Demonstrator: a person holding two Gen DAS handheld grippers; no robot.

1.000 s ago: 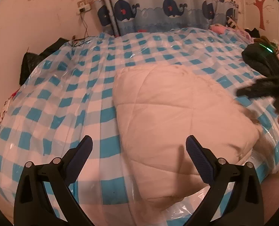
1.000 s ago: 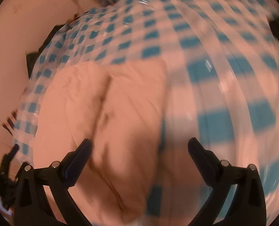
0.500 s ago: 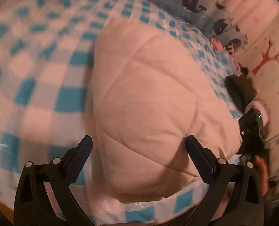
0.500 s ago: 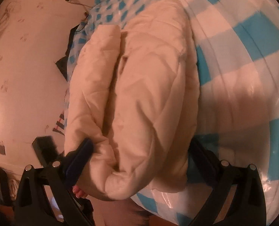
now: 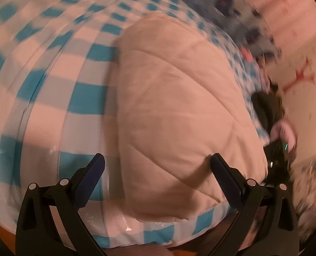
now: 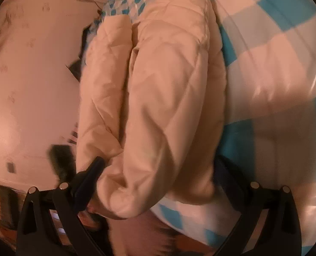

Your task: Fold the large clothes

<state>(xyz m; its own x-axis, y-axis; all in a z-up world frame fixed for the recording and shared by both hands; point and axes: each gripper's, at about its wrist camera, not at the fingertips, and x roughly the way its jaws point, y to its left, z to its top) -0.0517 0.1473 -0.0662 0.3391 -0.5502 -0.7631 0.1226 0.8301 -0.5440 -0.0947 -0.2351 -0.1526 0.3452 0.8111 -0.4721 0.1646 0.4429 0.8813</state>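
Note:
A cream quilted padded garment (image 5: 179, 111) lies folded into a thick bundle near the front edge of a bed with a blue-and-white checked cover (image 5: 57, 81). My left gripper (image 5: 158, 179) is open, its jaws wide apart over the bundle's near left corner. In the right wrist view the bundle (image 6: 158, 98) shows its stacked folded layers end-on. My right gripper (image 6: 158, 181) is open, with the bundle's near end between its wide-apart jaws. The right gripper also shows in the left wrist view as a dark blurred shape (image 5: 277, 160) at the bundle's right end.
Whale-print curtains (image 5: 228, 0) hang behind the bed. Dark and pink clothes (image 5: 271, 111) are piled at the bed's right side. A pale wall (image 6: 29, 85) with a socket stands to the left. A clear plastic sheet covers the bed.
Both grippers have dropped low and come in close to the bundle's near edge, the left from the left corner and the right at the right end. Both stayed open.

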